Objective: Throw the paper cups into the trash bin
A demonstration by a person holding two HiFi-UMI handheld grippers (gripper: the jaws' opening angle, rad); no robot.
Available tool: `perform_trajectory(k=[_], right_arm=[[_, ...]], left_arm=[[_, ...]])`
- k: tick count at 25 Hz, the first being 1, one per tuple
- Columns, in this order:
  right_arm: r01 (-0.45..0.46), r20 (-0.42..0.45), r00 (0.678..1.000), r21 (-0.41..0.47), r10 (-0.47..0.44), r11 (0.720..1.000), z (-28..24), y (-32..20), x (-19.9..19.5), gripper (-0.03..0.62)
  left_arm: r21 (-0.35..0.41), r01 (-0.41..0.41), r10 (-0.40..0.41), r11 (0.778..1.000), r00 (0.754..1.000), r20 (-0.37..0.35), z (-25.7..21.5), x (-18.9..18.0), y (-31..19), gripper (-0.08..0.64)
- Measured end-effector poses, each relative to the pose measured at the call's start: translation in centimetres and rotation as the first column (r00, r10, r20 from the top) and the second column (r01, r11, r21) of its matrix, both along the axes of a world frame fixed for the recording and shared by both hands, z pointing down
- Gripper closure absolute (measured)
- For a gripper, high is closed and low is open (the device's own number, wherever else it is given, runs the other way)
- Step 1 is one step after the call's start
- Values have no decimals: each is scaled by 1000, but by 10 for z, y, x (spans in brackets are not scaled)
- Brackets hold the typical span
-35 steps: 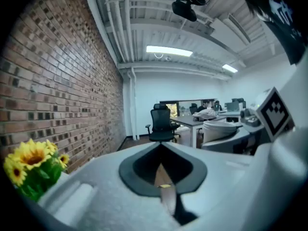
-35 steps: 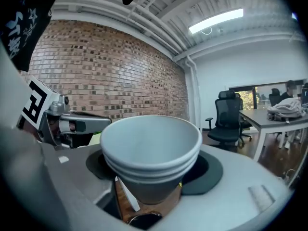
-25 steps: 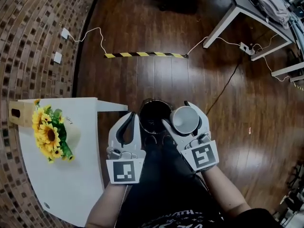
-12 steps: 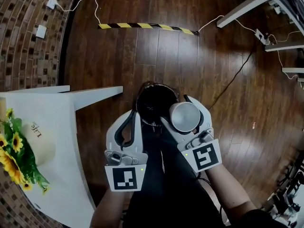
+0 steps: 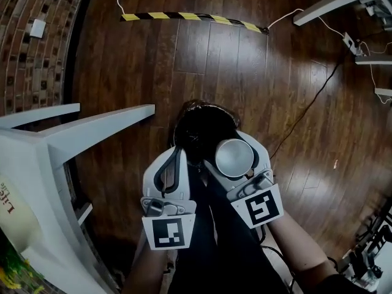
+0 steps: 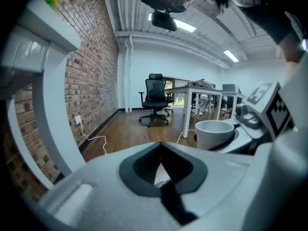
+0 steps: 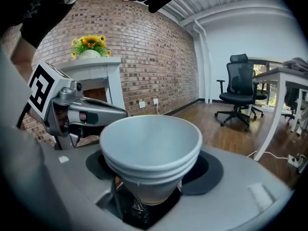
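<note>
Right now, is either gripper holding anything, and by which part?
The right gripper holds a stack of paper cups by the sides, below the rims. The left gripper is shut and empty.

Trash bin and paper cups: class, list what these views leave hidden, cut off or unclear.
1. Inside of the trash bin, head view: too dark to show contents; the right gripper covers its near rim.
2. Number of paper cups, right gripper view: nested rims, count unclear; bases hidden between the jaws.
3. The sunflowers, head view: cut off by the bottom-left corner.
</note>
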State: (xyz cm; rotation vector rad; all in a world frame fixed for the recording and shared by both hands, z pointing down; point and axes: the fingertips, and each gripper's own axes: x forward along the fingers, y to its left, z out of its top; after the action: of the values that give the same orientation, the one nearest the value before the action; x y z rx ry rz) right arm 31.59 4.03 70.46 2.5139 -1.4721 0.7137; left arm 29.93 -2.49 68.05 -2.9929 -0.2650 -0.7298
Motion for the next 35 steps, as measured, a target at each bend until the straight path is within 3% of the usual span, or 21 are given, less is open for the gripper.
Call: perform_trajectory(k=[7, 22, 28, 35], right_arm=[[22, 58, 998, -36, -19, 999, 58, 3, -13, 244], [88, 193, 979, -129, -63, 988, 163, 15, -34, 242], [95, 221, 974, -175, -55, 980, 189, 15, -44, 241], [112, 253, 966, -256, -45, 960, 211, 17, -42, 236]], left_arm=[[-14, 34, -34, 999, 998, 46, 54, 1, 0, 555], [-98, 30, -5, 995, 968, 251, 178, -18, 30, 555], [-92, 15, 13, 996, 952, 305, 203, -23, 34, 555], [-84, 16, 11, 996, 950, 313, 208, -18, 33, 555]])
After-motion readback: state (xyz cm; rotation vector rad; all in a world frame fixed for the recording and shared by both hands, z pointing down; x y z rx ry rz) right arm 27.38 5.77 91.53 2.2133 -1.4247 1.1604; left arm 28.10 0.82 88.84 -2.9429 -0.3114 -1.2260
